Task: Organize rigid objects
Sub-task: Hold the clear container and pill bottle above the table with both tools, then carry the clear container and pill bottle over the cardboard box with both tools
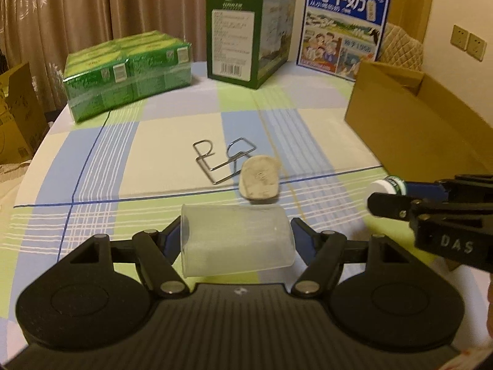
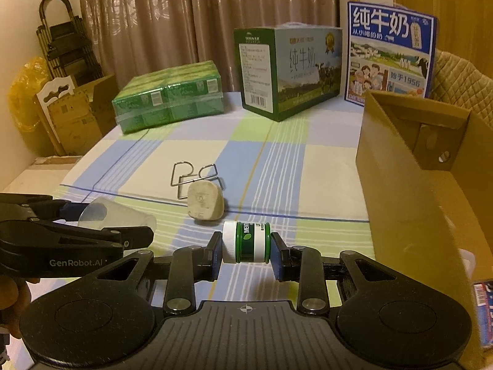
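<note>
Both tongs grip: left tongs (image 1: pixel 235 240) a clear cup (image 1: pixel 237 240), right tongs (image 2: pixel 246 251) a green jar (image 2: pixel 251 242), label readable only there.

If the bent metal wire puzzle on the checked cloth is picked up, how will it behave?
The bent metal wire puzzle is probably stiff and light, being thin bare wire. It seems to be two linked pieces, so one may dangle. It lies nearly flat beside the beige stone-like block, so gripping it may be hard.

Brown open cardboard box (image 2: pixel 431 185) cut off at the right edge, fine print on green-and-white milk carton (image 1: pixel 234 43) too small to read, blue-edged packet (image 2: pixel 485 311) near right mostly out of frame, bent steel wire puzzle (image 2: pixel 194 178) partly hidden behind beige rounded stone (image 2: pixel 205 205)
</note>
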`<state>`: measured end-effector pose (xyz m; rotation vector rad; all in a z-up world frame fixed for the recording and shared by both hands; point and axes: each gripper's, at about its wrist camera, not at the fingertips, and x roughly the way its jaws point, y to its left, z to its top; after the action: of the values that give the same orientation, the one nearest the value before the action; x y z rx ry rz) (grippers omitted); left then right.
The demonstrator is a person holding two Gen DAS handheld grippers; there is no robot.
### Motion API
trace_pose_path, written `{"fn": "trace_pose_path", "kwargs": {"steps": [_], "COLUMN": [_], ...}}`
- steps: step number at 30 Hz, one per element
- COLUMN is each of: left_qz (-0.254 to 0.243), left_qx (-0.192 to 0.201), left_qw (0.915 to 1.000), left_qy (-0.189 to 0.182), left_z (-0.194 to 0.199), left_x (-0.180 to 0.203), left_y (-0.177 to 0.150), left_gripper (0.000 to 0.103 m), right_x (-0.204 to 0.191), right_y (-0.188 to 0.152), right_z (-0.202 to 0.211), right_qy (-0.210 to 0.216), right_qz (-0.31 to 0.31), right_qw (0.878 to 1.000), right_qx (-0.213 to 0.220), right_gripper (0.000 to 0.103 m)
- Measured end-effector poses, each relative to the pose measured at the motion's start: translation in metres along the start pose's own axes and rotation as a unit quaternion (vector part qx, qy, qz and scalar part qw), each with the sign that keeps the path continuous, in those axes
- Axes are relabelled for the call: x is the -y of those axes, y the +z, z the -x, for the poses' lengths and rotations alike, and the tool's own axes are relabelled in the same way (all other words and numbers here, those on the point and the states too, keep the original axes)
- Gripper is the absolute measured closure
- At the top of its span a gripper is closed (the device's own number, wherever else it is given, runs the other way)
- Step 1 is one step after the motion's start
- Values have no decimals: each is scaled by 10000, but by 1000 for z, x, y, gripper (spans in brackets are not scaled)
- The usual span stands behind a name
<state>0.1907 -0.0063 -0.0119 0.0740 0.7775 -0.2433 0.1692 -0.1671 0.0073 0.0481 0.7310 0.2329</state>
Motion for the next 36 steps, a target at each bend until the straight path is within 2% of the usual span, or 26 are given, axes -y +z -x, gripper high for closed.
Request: {"fn": "trace_pose_path", "kwargs": {"steps": [13,19,26,31,36], "left_qz": [36,-100,-435,-727,-972], "left_qx": [194,411,659,743,642], "left_qw": [9994,9975,9921,9871,9840], "left_qy": [-294,-571,-973,-1221,-1347], "left_z": [54,77,90,87,75], "left_x": [41,80,143,187,219], "left_y": [6,29,62,81,84], "left_gripper": [35,35,35,35,35], "right_x": [25,69,133,171,195], "right_y": [16,32,44,41,26], "right_z": [83,122,156,168,171], "right_qy": [-132,-396,-811,-988,-1033], "right_qz": [-83,-257,-604,-824,-1013], "right_qw": [9985,9962,9916,9889,9872], "right_qx": [524,726,805,744,664], "right_gripper": [75,75,75,75,75]}}
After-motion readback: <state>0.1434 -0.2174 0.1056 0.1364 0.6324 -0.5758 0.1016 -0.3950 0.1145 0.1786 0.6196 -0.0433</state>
